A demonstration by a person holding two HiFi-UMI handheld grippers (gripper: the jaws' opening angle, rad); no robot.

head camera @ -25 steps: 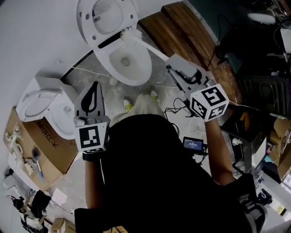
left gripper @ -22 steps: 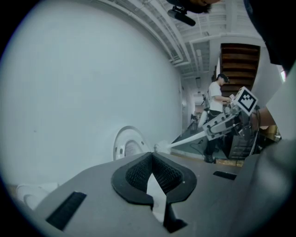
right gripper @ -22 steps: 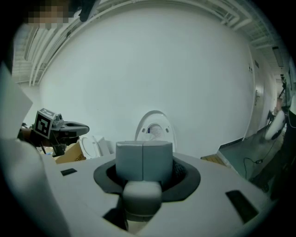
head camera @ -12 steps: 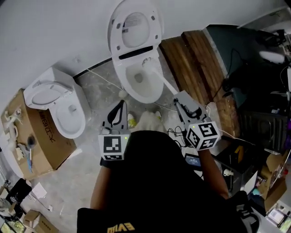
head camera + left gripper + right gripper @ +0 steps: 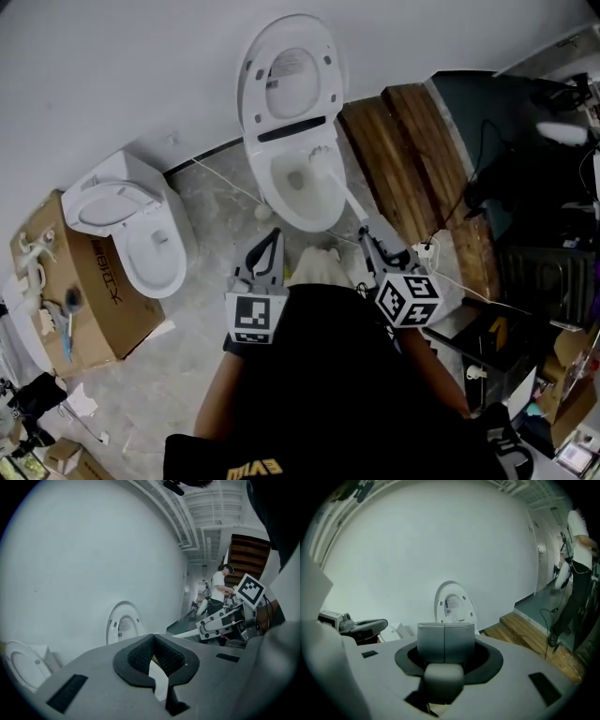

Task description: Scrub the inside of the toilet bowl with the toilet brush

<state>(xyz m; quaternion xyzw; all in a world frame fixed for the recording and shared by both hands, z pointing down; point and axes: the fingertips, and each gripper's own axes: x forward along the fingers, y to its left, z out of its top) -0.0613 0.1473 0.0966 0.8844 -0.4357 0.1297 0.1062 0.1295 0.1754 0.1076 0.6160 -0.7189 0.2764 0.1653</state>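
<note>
The white toilet (image 5: 281, 199) stands with its lid (image 5: 291, 70) raised. The white toilet brush (image 5: 320, 157) has its head inside the bowl at the rear right. Its long handle runs back to my right gripper (image 5: 367, 232), which is shut on it. In the right gripper view the grey pads (image 5: 432, 641) meet over the handle end (image 5: 443, 677), with the lid (image 5: 454, 603) beyond. My left gripper (image 5: 274, 234) hovers just in front of the bowl, shut and empty. In the left gripper view its jaws (image 5: 153, 640) touch at the tips.
A second toilet (image 5: 141, 234) stands at the left beside a cardboard box (image 5: 89, 305). A wooden platform (image 5: 412, 178) lies right of the bowl, with cables (image 5: 441, 272) on the floor. Another person (image 5: 218, 590) stands far off.
The brush head has moved from the bowl's rear rim down into the bowl. Both grippers have drawn closer together and nearer my body. The head view has shifted.
</note>
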